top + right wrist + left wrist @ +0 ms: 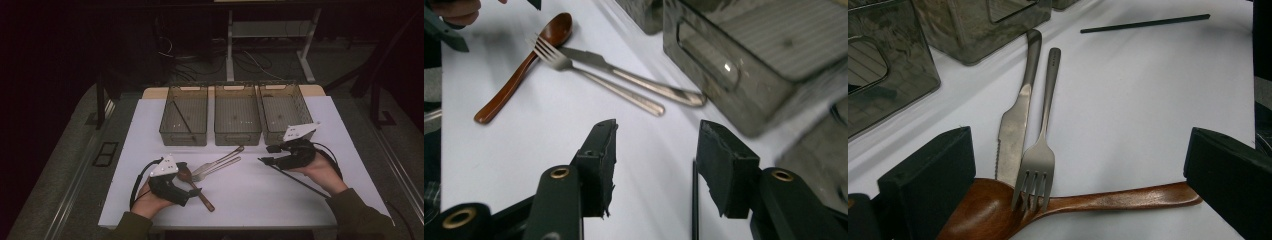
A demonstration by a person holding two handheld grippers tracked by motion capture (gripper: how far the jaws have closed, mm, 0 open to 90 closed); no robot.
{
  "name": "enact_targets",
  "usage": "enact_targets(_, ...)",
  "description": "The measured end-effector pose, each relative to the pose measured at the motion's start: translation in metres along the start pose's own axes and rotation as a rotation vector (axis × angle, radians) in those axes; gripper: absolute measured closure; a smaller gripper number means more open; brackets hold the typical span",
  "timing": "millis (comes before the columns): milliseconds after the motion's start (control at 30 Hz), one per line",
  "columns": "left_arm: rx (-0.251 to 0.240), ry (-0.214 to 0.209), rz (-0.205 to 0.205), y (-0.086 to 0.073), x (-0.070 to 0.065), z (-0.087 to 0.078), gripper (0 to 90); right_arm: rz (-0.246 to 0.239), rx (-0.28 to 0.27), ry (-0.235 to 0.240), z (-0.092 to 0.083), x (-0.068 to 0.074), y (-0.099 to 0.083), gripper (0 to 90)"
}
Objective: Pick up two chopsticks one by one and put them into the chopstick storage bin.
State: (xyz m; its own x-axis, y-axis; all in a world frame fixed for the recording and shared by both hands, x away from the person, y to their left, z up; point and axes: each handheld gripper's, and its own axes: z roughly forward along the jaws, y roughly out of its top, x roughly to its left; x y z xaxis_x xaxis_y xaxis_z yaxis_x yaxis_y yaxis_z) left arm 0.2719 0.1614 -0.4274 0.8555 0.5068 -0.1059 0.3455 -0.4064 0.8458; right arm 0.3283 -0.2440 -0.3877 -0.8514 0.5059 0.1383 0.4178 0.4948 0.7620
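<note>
The wooden spoon (194,186) is dark reddish brown, lying flat on the white table with its bowl toward 11 o'clock and its handle running toward 5 o'clock. In the left gripper view the spoon (1083,200) lies crosswise between the wide-apart jaws, untouched by either; the tines of a steel fork (1040,150) rest on its neck, and a knife's tip meets the bowl's rim.

The black chopstick (295,179) is thin and straight, flat on the table, running from 10 o'clock to 4 o'clock. In the right gripper view it (694,200) lies between the parted jaws.
</note>
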Motion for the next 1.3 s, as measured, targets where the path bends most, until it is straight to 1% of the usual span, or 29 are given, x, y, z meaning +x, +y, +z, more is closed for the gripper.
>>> enact_targets(133,-0.003,0.002,-0.003,0.0,0.0,0.0,0.0,0.01,0.0,-0.023,-0.011,-0.001,-0.015,52.9)
enact_targets(200,-0.002,0.002,-0.003,0.0,0.0,-0.001,0.0,0.007,-0.001,-0.03,-0.015,0.0,-0.022,57.8)
enact_targets(267,-0.002,0.003,-0.002,0.0,0.0,-0.001,0.0,0.022,0.005,-0.021,-0.02,0.0,-0.028,61.3)
enact_targets(300,-0.001,0.004,-0.002,0.0,0.0,-0.001,0.0,0.022,0.009,-0.024,-0.022,0.001,-0.031,62.5)
enact_targets(400,-0.003,0.006,0.0,0.0,0.0,-0.002,0.0,0.029,0.023,-0.027,-0.028,0.002,-0.041,65.6)
enact_targets(500,-0.002,0.007,0.001,0.0,0.0,-0.002,0.0,0.041,0.039,-0.043,-0.033,0.001,-0.05,68.7)
enact_targets(533,-0.003,0.007,0.001,0.0,0.0,-0.002,0.0,0.044,0.052,-0.045,-0.035,0.0,-0.055,70.4)
enact_targets(600,-0.003,0.009,0.001,0.0,0.0,-0.001,0.0,0.051,0.067,-0.037,-0.037,-0.002,-0.062,72.3)
enact_targets(733,-0.002,0.01,0.0,0.0,0.0,-0.001,0.0,0.067,0.097,-0.064,-0.041,-0.003,-0.074,74.3)
enact_targets(800,-0.003,0.012,0.001,0.0,0.0,-0.001,0.0,0.068,0.116,-0.078,-0.042,-0.004,-0.079,74.9)
enact_targets(833,-0.003,0.012,0.001,0.0,0.0,-0.002,0.0,0.073,0.126,-0.093,-0.042,-0.004,-0.081,75.6)
enact_targets(1000,-0.001,0.012,0.002,0.0,0.0,-0.002,0.0,0.083,0.164,-0.107,-0.04,-0.007,-0.091,78.3)
enact_targets(1067,0.0,0.012,0.004,0.0,0.0,-0.002,0.0,0.083,0.179,-0.121,-0.039,-0.009,-0.093,78.7)
enact_targets(1133,-0.001,0.01,0.003,0.0,0.0,-0.002,0.0,0.089,0.184,-0.121,-0.038,-0.011,-0.094,79.6)
enact_targets(1300,0.0,0.01,0.003,0.0,0.0,-0.002,0.0,0.082,0.206,-0.119,-0.033,-0.011,-0.095,81.1)
